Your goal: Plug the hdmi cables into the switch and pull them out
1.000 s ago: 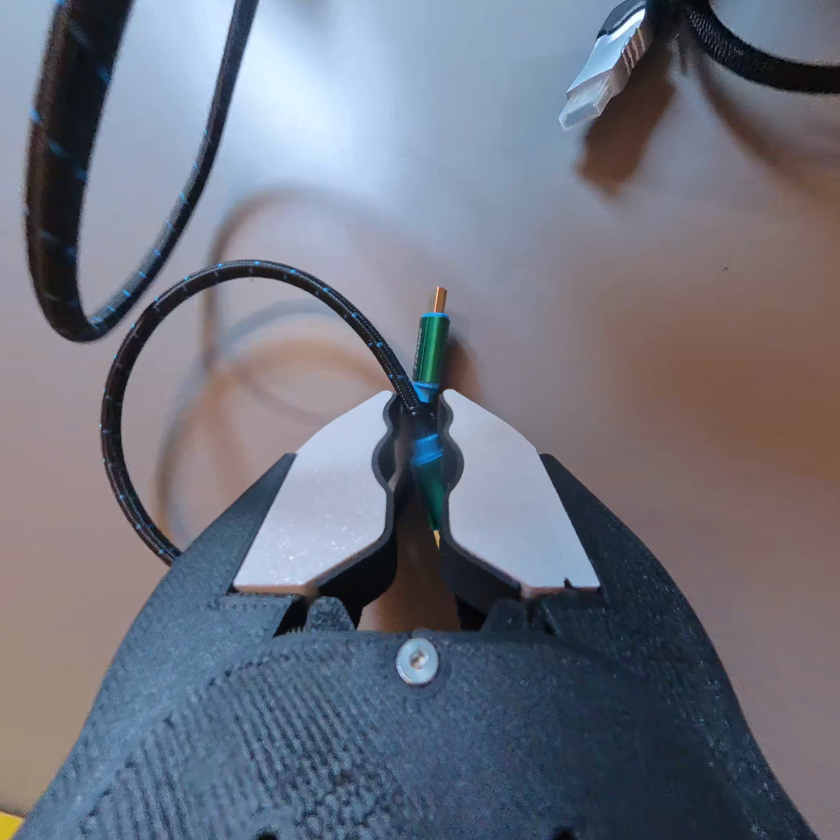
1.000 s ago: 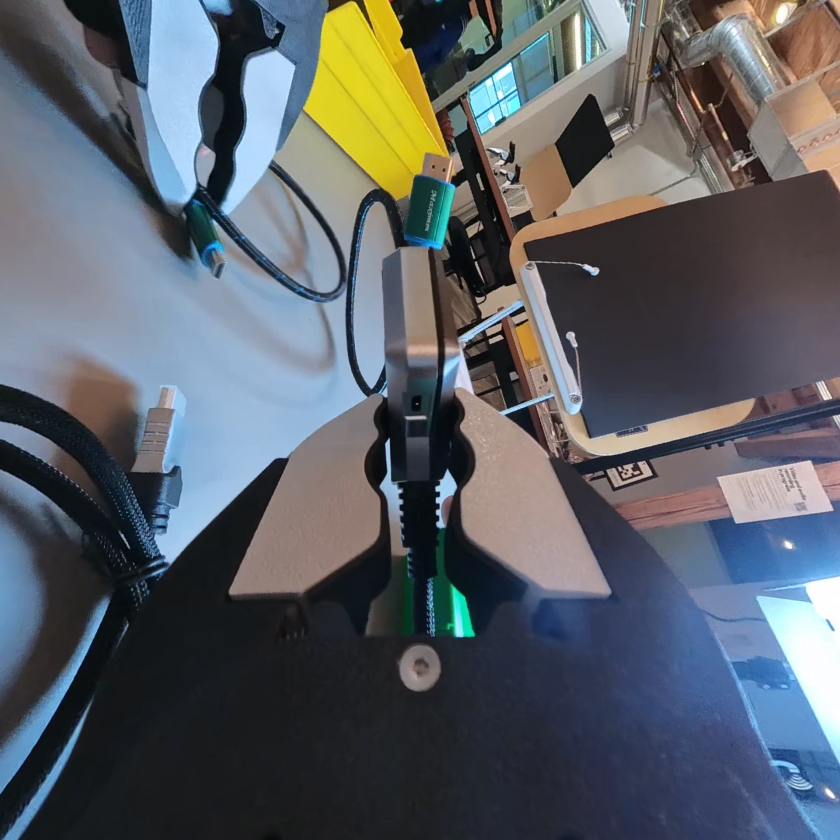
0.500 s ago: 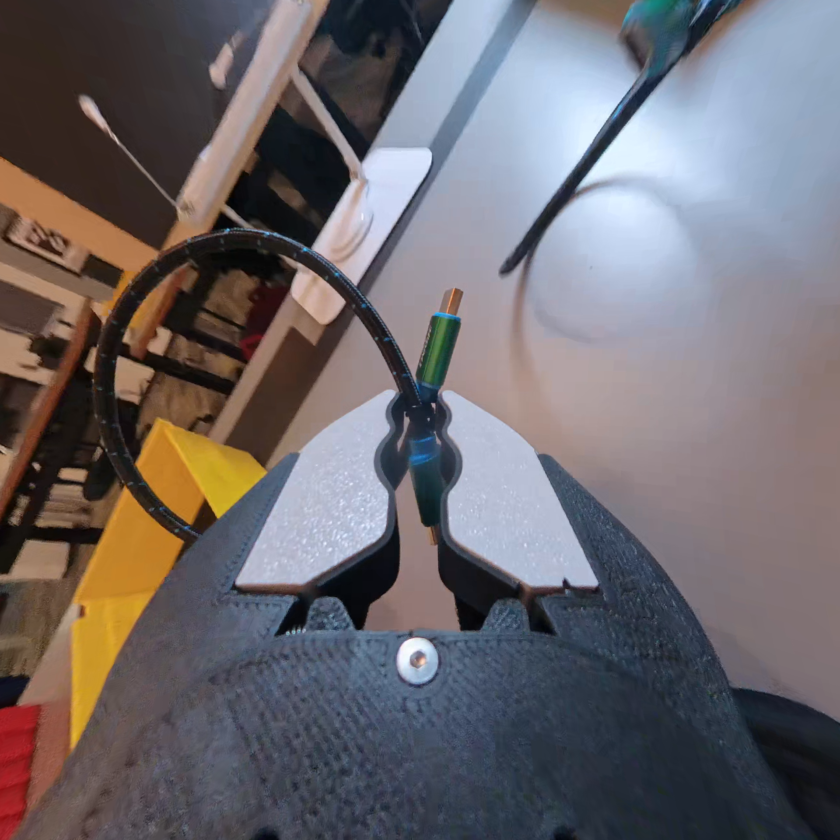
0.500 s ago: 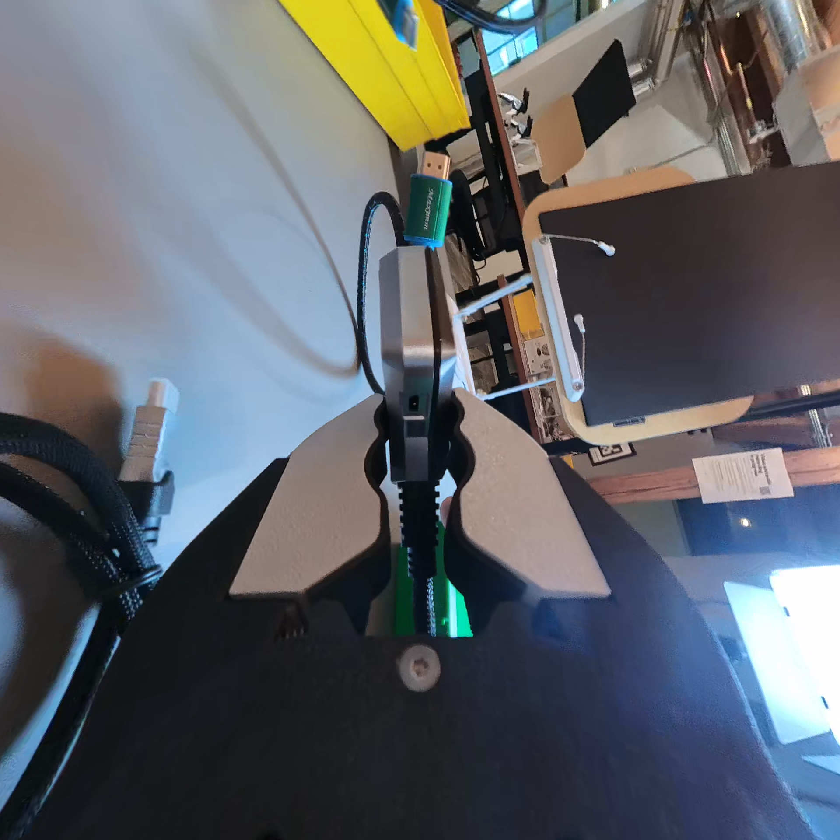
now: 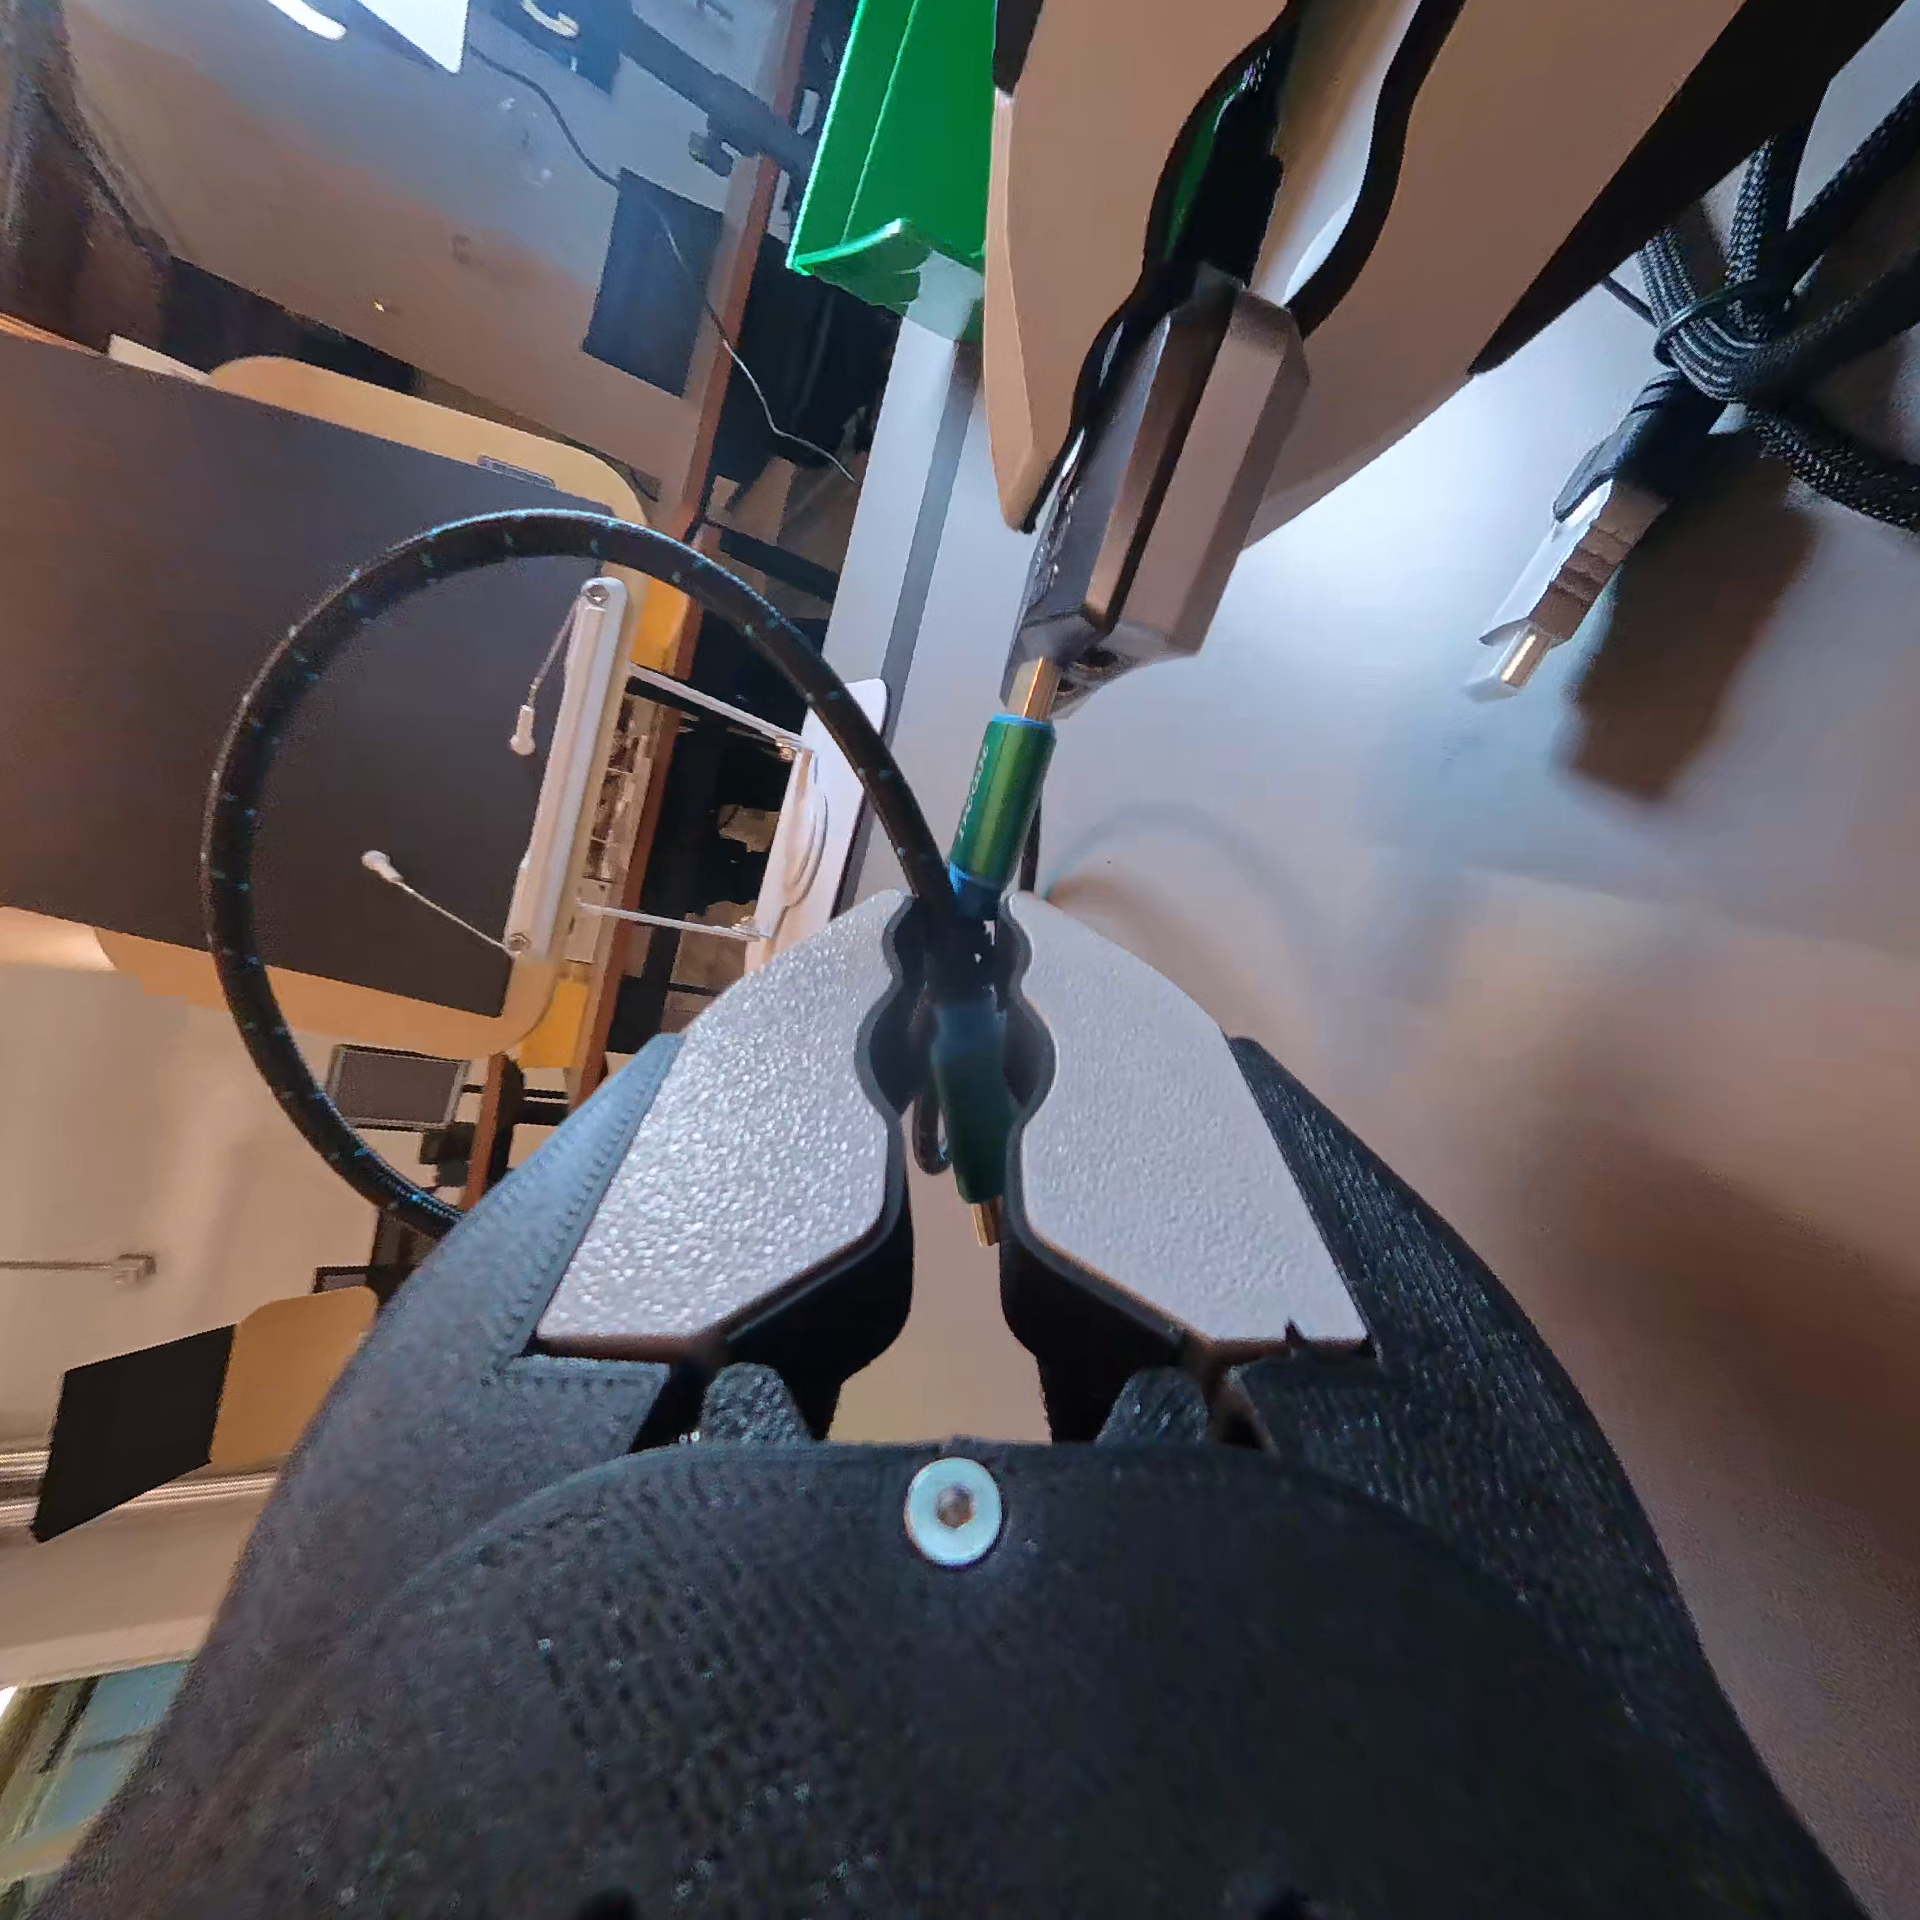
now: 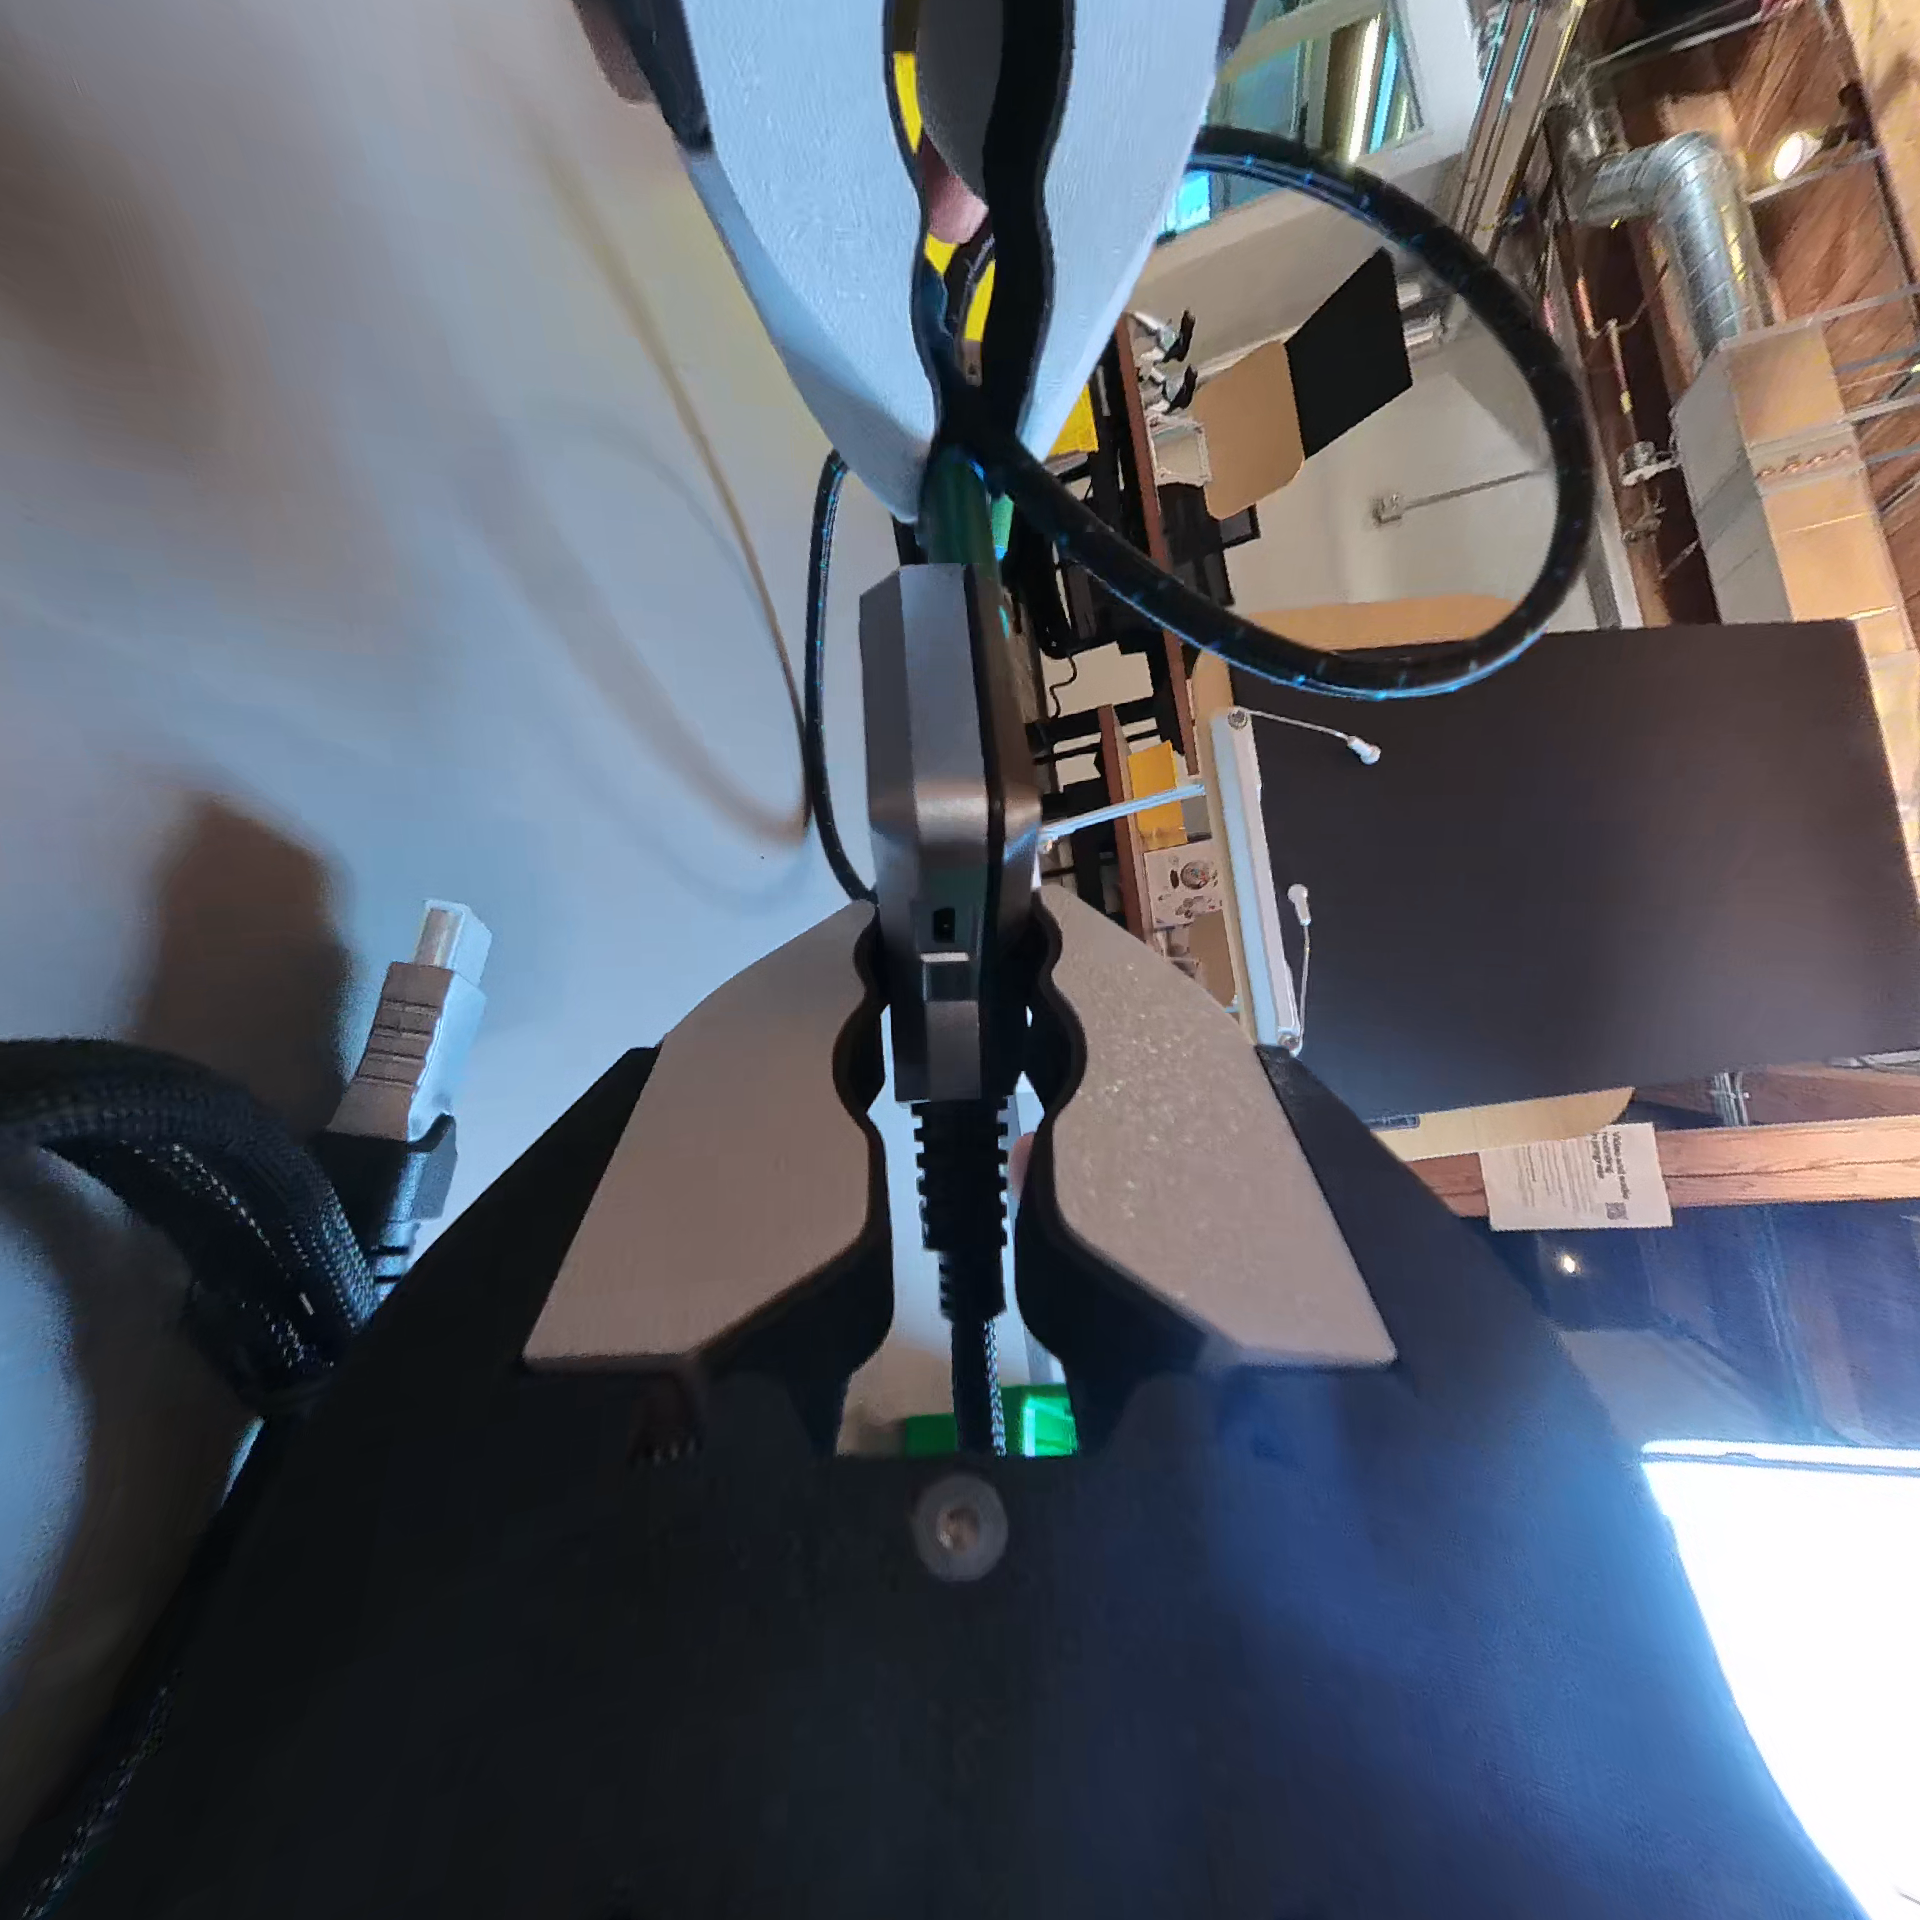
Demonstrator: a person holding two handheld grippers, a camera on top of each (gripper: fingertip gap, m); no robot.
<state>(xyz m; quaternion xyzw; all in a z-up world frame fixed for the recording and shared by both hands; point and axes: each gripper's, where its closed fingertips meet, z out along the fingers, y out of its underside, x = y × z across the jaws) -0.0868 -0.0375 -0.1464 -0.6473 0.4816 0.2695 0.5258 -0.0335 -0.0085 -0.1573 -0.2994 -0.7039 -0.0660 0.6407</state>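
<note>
Two green plugs [image 5: 1000, 800], one switch [image 5: 1148, 488], seemingly.

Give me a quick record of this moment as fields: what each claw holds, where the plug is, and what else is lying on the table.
left claw: shut on the green HDMI plug, its black braided cable looping out to the side
right claw: shut on the grey switch
plug position: gold tip at the switch's end port, looks partly in, not fully seated
loose item: silver HDMI plug on a thick black cable, lying on the table
stage: plugging in, not finished
</note>
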